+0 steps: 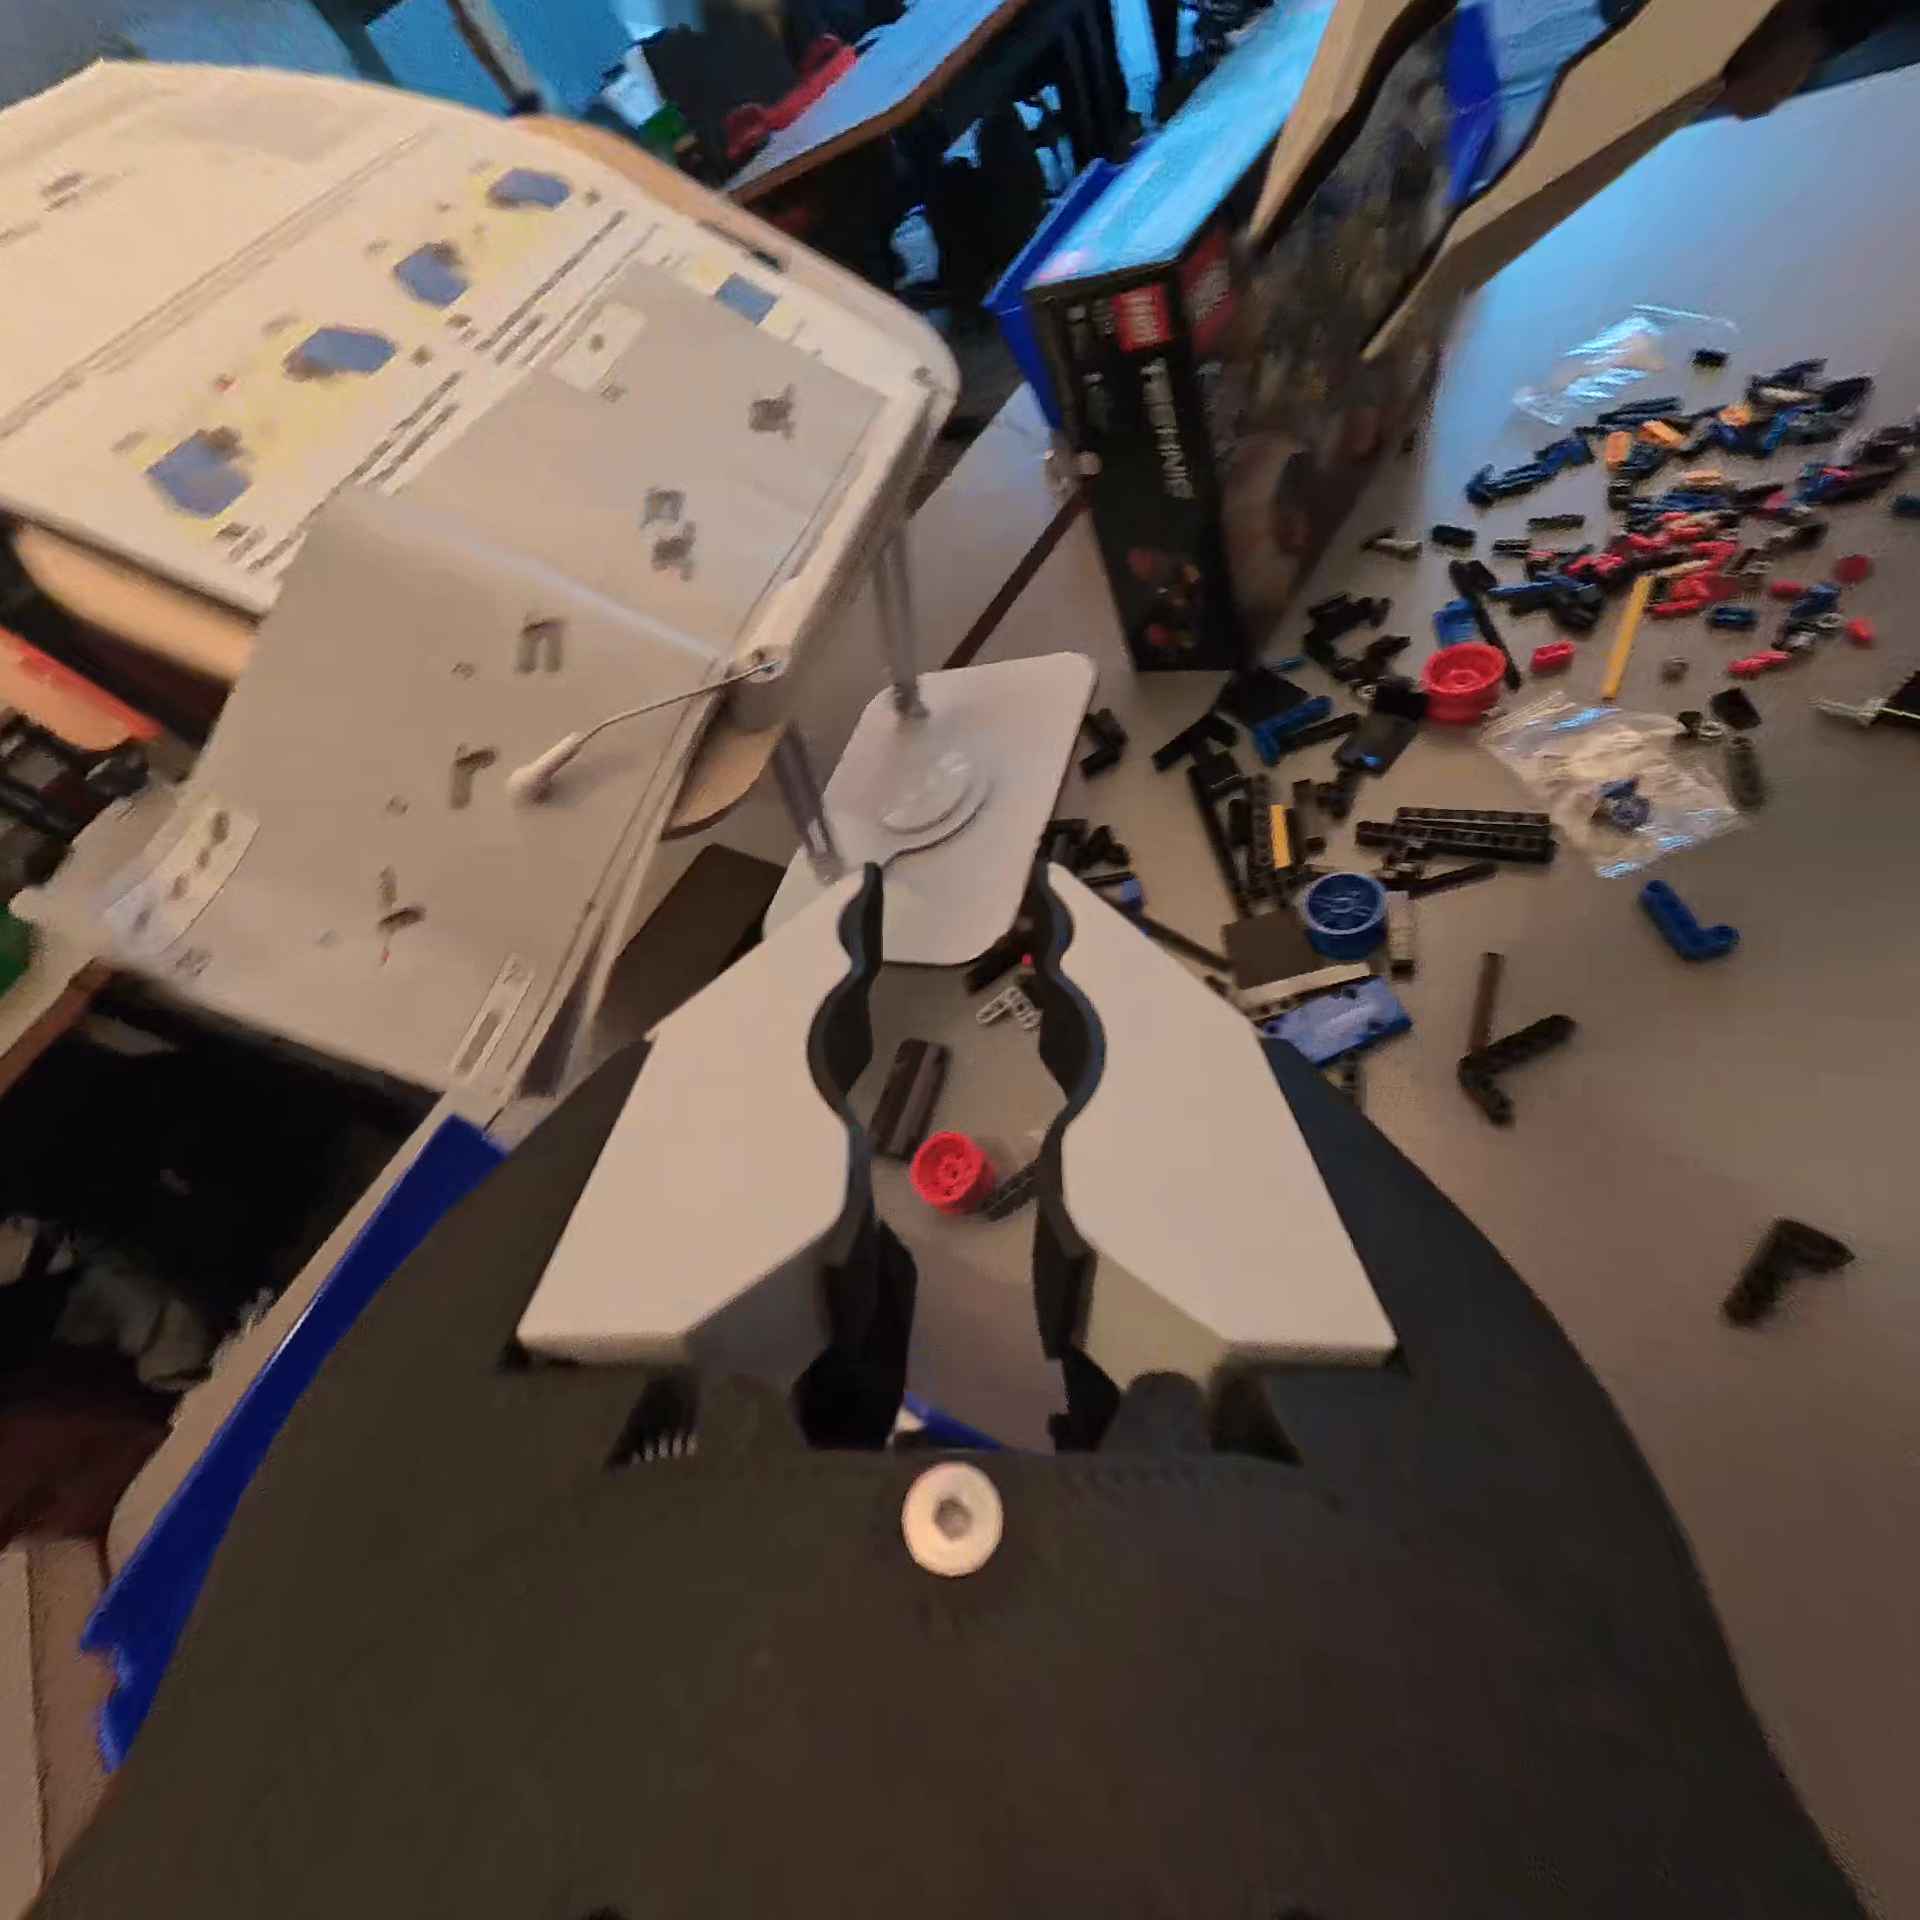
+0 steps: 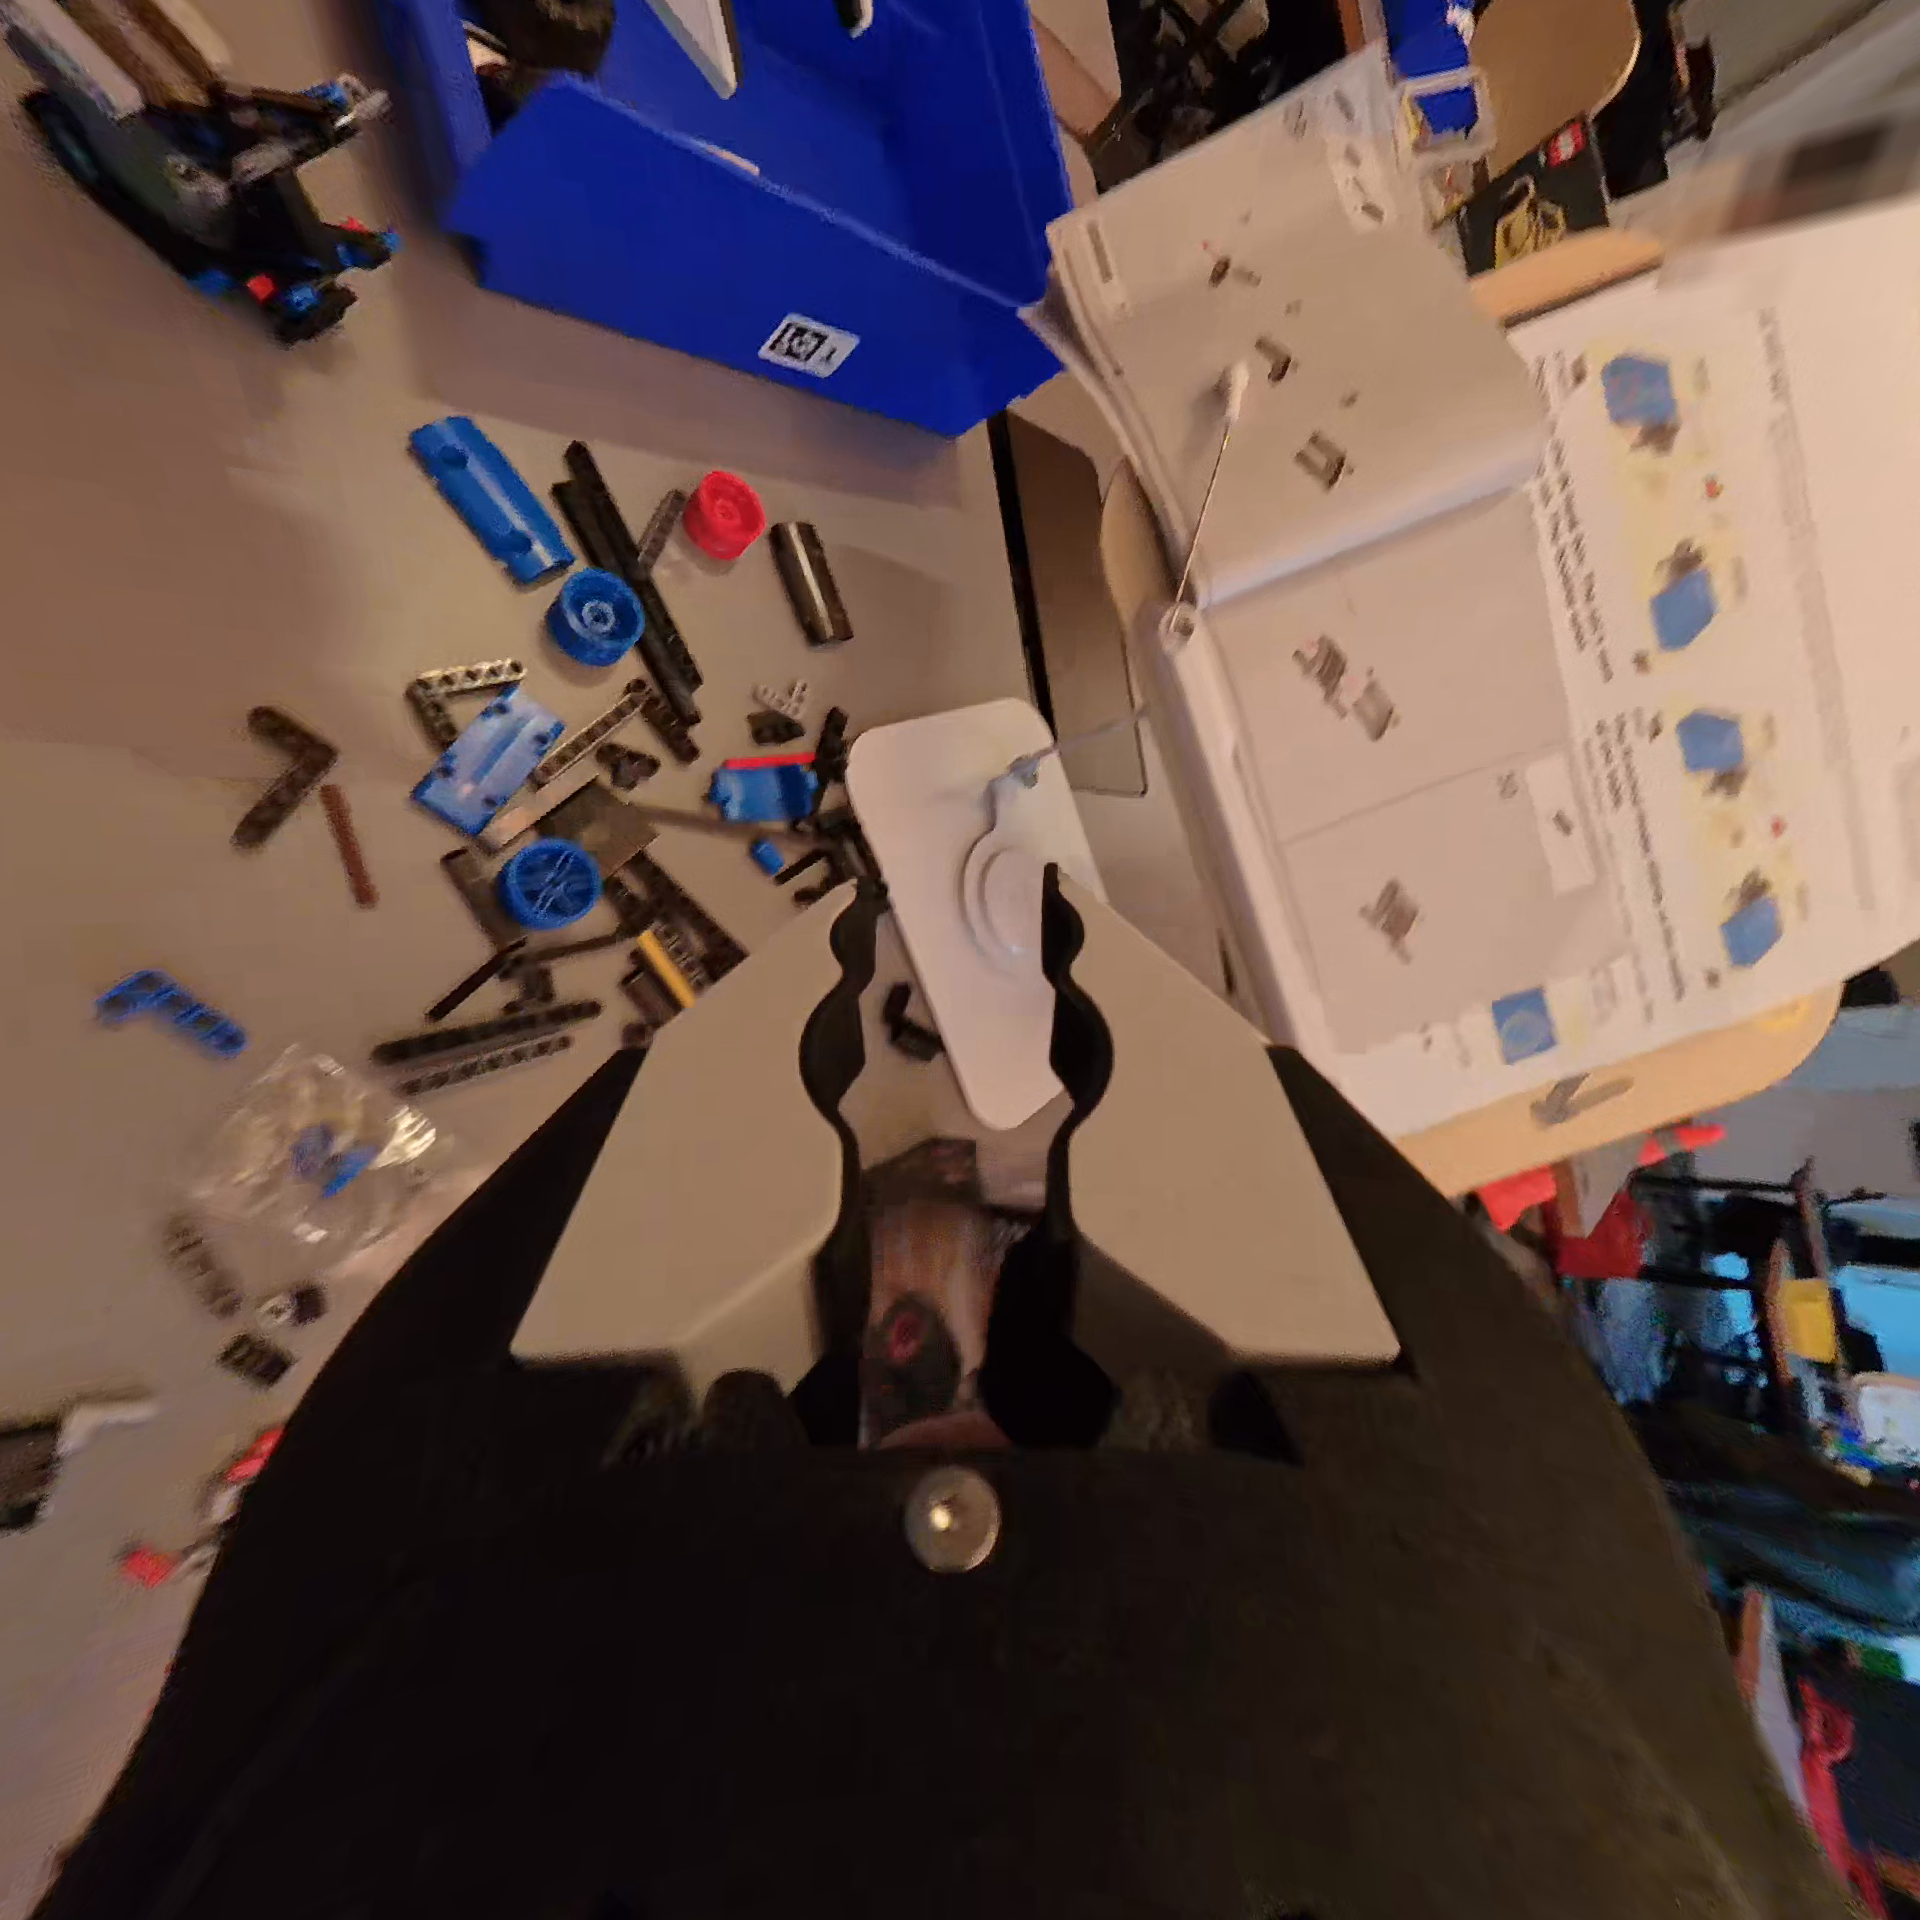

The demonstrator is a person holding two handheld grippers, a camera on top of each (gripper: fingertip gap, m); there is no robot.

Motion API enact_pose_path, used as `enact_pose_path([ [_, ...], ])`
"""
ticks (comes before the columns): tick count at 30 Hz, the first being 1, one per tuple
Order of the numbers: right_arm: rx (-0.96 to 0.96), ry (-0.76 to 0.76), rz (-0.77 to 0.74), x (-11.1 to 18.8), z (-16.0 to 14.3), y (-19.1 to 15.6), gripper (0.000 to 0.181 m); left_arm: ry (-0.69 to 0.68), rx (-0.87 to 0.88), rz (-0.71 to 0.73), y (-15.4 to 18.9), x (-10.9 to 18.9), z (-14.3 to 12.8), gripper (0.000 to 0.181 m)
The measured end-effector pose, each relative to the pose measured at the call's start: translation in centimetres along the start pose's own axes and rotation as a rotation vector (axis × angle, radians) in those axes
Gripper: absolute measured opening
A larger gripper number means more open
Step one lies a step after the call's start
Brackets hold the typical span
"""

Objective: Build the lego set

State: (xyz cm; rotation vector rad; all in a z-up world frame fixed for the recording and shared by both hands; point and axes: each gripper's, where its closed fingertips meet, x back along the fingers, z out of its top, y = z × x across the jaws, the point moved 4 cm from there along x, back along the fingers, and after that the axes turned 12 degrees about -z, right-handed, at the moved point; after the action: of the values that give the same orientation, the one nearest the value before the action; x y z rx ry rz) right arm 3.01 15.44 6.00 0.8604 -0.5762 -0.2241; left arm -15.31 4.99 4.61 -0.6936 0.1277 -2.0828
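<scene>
Both the left claw (image 1: 954, 914) and right claw (image 2: 951, 914) hover parted and empty above the bench (image 1: 1662, 1299), so check the instruction booklet (image 1: 499, 644) before choosing from the scattered lego pieces (image 1: 1621, 582).

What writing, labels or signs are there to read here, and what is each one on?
I don't quote writing; these things carry it.
black set box: red logo squares and white lettering on its end.
instruction booklet: small marks, too blurred to read.
printed sheet: lines of print, too blurred to read.
blue bin: white sticker with a black square code.
</scene>
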Motion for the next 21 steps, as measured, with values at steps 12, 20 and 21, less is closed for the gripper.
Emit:
enact_pose_path([
  [12,-0.167,-0.191,0.388,6.7,-9.6,-13.5,0.029,-0.208,-0.209,-0.302,10.6,-6.2,-0.2,0.028],
  [20,-0.208,-0.326,0.552,7.7,-13.6,-20.4,0.030,-0.261,-0.244,-0.381,14.2,-7.9,-1.1,0.028],
  [21,-0.243,-0.306,0.553,7.7,-13.2,-20.8,0.031,-0.255,-0.236,-0.388,14.5,-7.9,-1.0,0.028],
])
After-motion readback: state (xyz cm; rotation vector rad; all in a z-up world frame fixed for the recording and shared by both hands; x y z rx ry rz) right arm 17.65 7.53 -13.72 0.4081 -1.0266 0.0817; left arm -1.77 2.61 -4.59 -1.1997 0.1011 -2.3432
